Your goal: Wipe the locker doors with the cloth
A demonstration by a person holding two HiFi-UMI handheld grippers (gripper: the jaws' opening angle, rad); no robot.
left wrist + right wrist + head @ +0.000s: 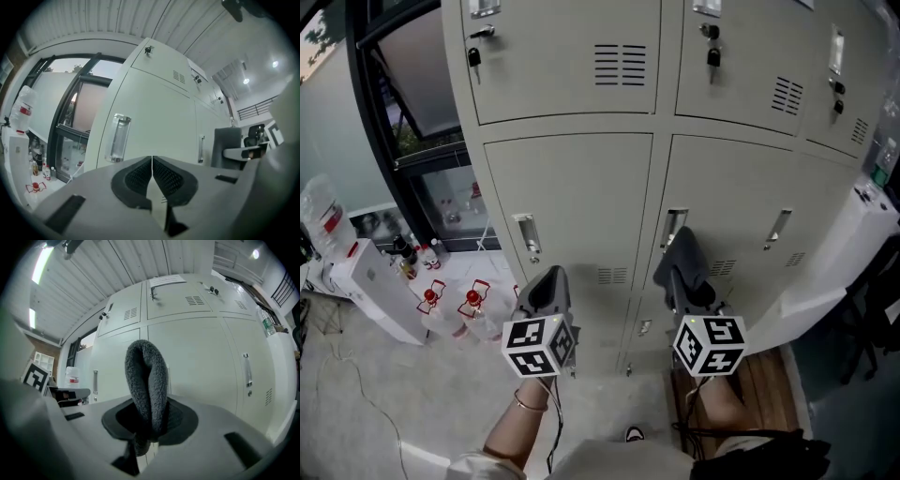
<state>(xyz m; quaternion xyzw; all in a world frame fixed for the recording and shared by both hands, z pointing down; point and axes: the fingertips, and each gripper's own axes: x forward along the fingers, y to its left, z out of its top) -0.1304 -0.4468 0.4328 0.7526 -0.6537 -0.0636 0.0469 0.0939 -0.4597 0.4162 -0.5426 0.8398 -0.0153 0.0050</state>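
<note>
Right claw (149,425) is clamping a folded grey cloth (146,376), its fold standing upright toward 12 o'clock, where the lower locker door (727,202) is waiting just ahead. Left claw (152,176) is hanging closed and empty at 9 o'clock of it.
</note>
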